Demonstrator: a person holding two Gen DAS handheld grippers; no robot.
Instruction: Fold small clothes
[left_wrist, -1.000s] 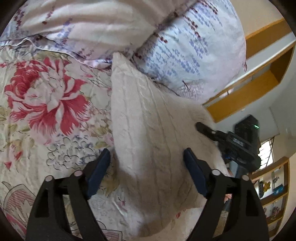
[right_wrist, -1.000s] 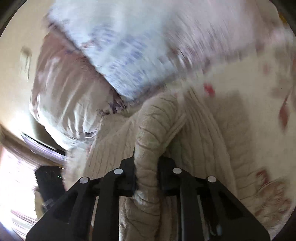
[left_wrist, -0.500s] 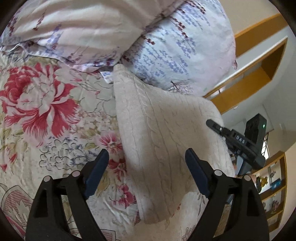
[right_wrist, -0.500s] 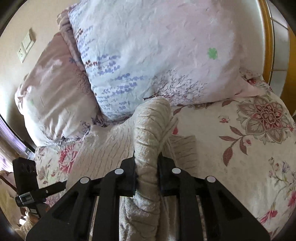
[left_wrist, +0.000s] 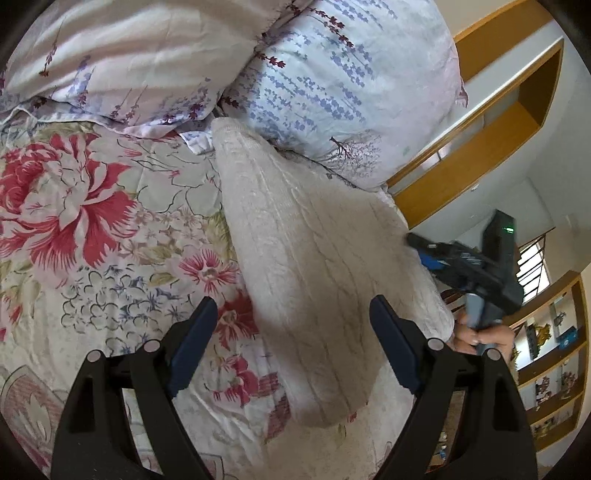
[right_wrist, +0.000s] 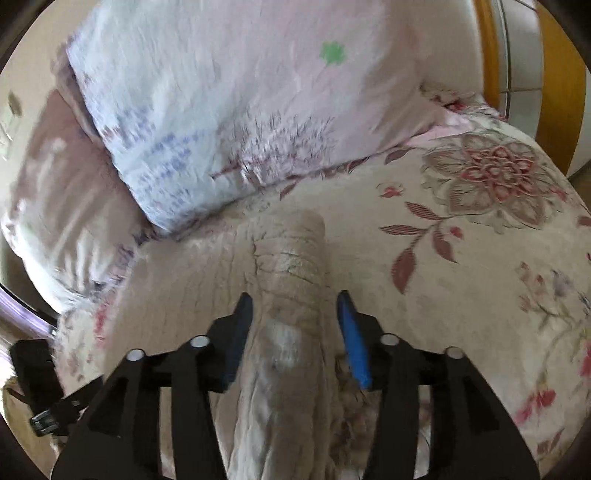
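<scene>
One cream sweater with a cable-knit pattern lies on the bed cover, which has big red flowers, and its far end touches the pillow with blue and purple sprigs. In the left wrist view the sweater looks like a long, folded shape, narrow at the pillow and wider toward the camera, with soft rounded edges. The left gripper hangs above it with its jaws spread wide, holding nothing. In the right wrist view a thick rolled part of the sweater runs between the fingers of the right gripper; its jaws stand apart, and the cloth sits loose between them, not pinched. This view is a little blurred. A second pillow, pale pink, lies beside the first.
</scene>
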